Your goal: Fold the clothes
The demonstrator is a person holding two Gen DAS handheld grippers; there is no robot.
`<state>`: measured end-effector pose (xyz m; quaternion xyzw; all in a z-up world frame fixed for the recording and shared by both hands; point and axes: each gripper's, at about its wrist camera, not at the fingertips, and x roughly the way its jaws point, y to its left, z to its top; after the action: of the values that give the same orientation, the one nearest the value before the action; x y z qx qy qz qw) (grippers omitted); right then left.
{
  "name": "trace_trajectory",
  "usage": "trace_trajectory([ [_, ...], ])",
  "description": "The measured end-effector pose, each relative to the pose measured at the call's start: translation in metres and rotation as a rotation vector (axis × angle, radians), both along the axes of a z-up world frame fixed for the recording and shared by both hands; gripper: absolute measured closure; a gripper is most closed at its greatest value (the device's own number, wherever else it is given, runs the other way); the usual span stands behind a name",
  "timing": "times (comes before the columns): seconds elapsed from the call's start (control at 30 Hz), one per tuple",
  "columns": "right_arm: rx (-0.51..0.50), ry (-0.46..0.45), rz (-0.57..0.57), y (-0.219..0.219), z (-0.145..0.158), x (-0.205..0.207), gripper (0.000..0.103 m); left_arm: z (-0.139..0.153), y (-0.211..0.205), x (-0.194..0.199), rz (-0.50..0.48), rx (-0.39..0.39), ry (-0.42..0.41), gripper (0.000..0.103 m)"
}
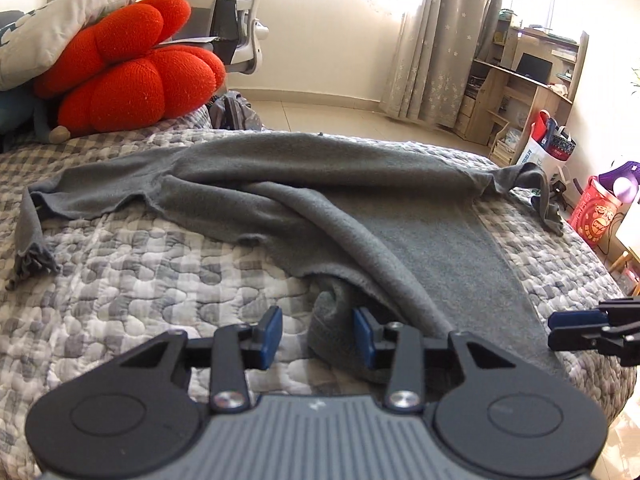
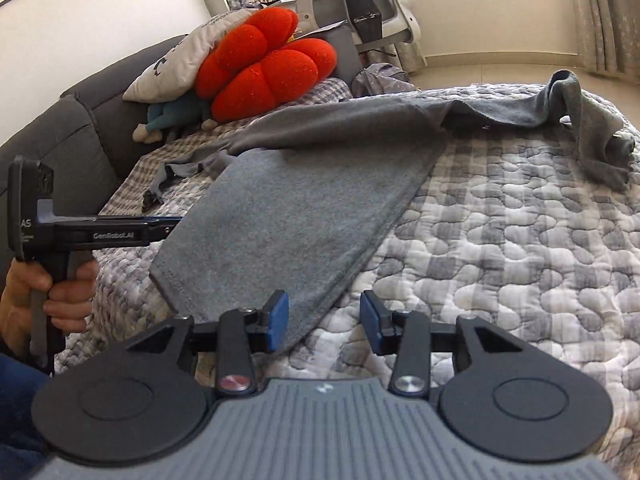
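Left tongs (image 1: 316, 336) nearest the lens – jaws partly apart, nothing pinched, the right blue pad sitting just at a bunched lump of the grey garment (image 1: 360, 216); left pad over bare quilt (image 1: 140, 272). Right tongs (image 2: 324, 322) also partly apart and empty, left pad at the hem corner of the garment, right pad over the bed cover. Garment lies spread across the bed, body panel running toward the near edge, one sleeve trailing toward the red cushion (image 1: 132, 72), the other sleeve crumpled at the far right edge of the bed.

Risks, as I judge them:
- Left tongs may bite only the top layer of the bunched lump – fold then drags lopsided.
- Either pad could snag the quilt along with the fabric, since both straddle cloth and cover.
- Far sleeve sits close to the bed edge; a pull toward the near side might tip it off.
- A diagonal ridge across the body could get folded in as a crease.
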<state>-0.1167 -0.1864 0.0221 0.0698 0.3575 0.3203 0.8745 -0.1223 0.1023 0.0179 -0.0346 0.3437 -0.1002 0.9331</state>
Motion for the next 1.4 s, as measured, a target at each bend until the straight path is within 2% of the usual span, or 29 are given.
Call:
trace_trajectory([
  [0.07,0.021,0.002,0.025,0.003,-0.001,-0.004,0.057,-0.003,-0.004,-0.001,-0.003,0.002,-0.001,0.083],
  [0.13,0.005,-0.015,0.042,0.011,-0.002,-0.007,0.068,-0.003,-0.009,-0.004,-0.004,0.015,-0.017,0.089],
  [0.2,-0.022,-0.038,0.048,0.017,-0.002,-0.009,0.091,0.000,-0.008,-0.007,0.003,0.007,-0.023,0.094],
  [0.3,-0.036,-0.064,0.056,0.021,-0.001,-0.010,0.096,0.010,-0.002,-0.013,0.027,0.003,-0.042,0.096],
  [0.37,-0.022,-0.094,0.043,0.015,0.005,-0.013,0.097,0.022,0.007,-0.020,0.051,-0.008,-0.059,0.096],
  [0.5,0.072,-0.148,-0.005,-0.011,0.032,-0.018,0.097,0.056,0.034,-0.046,0.103,-0.051,-0.086,0.096],
  [0.63,0.159,-0.182,-0.026,-0.042,0.059,-0.020,0.097,0.088,0.060,-0.079,0.113,-0.103,-0.140,0.095],
  [0.7,0.114,-0.197,-0.055,-0.048,0.058,-0.019,0.097,0.086,0.066,-0.084,0.129,-0.084,-0.142,0.094],
  [0.83,-0.003,-0.113,-0.094,-0.048,0.026,-0.005,0.096,0.048,0.073,-0.073,0.182,-0.023,0.000,0.094],
  [0.9,-0.026,-0.082,-0.102,-0.048,0.013,-0.005,0.093,0.036,0.075,-0.072,0.186,-0.020,0.029,0.093],
  [1.0,0.020,-0.036,-0.127,-0.056,0.004,-0.004,0.090,0.028,0.079,-0.070,0.181,-0.047,0.042,0.078],
  [1.03,0.035,-0.021,-0.136,-0.058,0.002,-0.003,0.090,0.027,0.077,-0.068,0.181,-0.042,0.037,0.065],
  [1.07,0.051,-0.006,-0.145,-0.061,0.000,-0.003,0.089,0.027,0.073,-0.067,0.183,-0.032,0.032,0.057],
  [1.13,0.067,0.004,-0.161,-0.064,-0.003,-0.005,0.084,0.024,0.067,-0.065,0.185,-0.019,0.032,0.056],
  [1.2,0.070,-0.001,-0.176,-0.065,-0.004,-0.009,0.069,0.017,0.060,-0.063,0.182,-0.011,0.052,0.056],
  [1.23,0.084,0.004,-0.179,-0.065,-0.005,-0.012,0.066,0.013,0.056,-0.063,0.178,-0.004,0.059,0.056],
  [1.3,0.084,-0.007,-0.175,-0.062,-0.009,-0.018,0.064,0.004,0.045,-0.063,0.175,0.043,0.046,0.056],
  [1.4,-0.010,-0.080,-0.153,-0.047,-0.006,-0.027,0.063,0.002,0.031,-0.066,0.164,0.128,-0.012,0.059],
])
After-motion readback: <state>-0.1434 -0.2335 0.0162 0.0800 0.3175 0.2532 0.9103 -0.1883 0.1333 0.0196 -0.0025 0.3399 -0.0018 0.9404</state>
